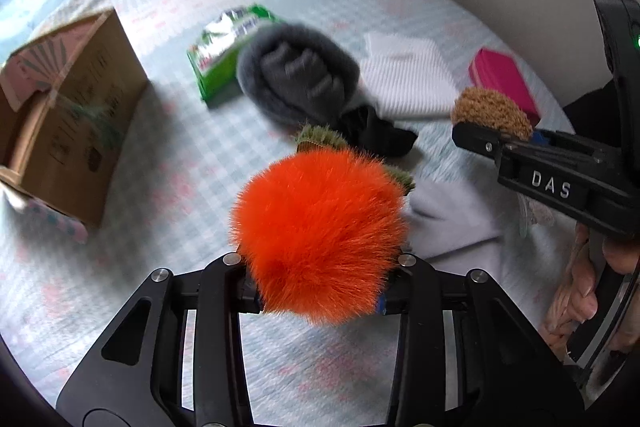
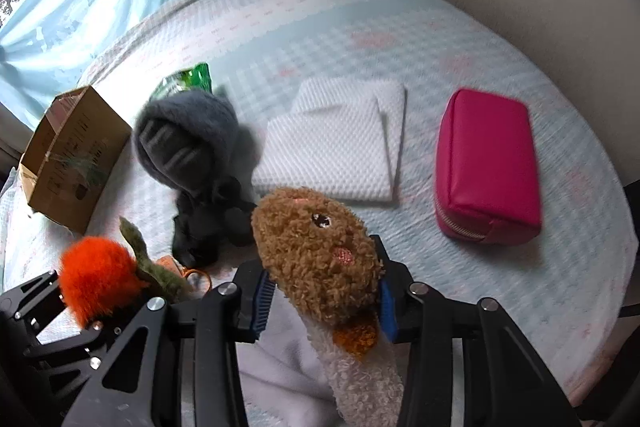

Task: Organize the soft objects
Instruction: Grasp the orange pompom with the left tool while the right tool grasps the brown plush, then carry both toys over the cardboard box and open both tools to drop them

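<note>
Your left gripper (image 1: 320, 291) clamps the orange plush (image 1: 320, 235) above the bedspread (image 1: 120, 307). Your right gripper (image 2: 326, 303) pinches the brown plush toy (image 2: 320, 255), apparently lifted too.

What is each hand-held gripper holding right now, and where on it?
Left hand-held gripper: orange furry toy, clamped across its lower body. Right hand-held gripper: brown plush toy, gripped across the head.

cardboard box (image 1: 68, 115) blurred, print unreadable
</note>
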Action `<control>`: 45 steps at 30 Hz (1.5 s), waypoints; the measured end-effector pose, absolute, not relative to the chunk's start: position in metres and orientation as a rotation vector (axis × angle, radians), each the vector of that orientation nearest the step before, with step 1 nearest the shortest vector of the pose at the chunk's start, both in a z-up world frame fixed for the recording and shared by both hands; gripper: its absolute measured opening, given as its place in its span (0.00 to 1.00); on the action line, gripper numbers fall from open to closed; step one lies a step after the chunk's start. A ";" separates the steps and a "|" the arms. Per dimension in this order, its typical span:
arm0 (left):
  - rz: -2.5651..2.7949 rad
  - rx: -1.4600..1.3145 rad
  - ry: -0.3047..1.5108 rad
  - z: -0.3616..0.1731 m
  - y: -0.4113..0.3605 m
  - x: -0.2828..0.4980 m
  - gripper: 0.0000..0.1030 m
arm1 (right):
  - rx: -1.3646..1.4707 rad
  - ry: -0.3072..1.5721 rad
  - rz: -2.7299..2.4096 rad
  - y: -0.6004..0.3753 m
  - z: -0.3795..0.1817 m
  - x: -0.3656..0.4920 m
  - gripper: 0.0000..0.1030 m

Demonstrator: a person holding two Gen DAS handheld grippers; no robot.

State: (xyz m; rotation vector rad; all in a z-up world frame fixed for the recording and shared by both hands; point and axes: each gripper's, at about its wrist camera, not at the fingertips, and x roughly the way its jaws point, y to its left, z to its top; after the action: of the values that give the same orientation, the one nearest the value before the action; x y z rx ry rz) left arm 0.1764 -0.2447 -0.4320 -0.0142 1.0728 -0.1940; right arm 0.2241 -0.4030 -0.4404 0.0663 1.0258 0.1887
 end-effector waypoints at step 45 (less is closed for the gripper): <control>0.018 -0.076 0.996 -0.231 0.145 0.245 0.32 | 0.037 0.953 0.340 -0.039 -0.227 0.267 0.38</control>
State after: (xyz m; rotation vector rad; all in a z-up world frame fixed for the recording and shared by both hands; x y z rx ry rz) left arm 0.2454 0.1447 -0.2312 -0.0764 0.9957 0.0183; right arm 0.2666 -0.0394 -0.2270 0.0375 0.9527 0.3405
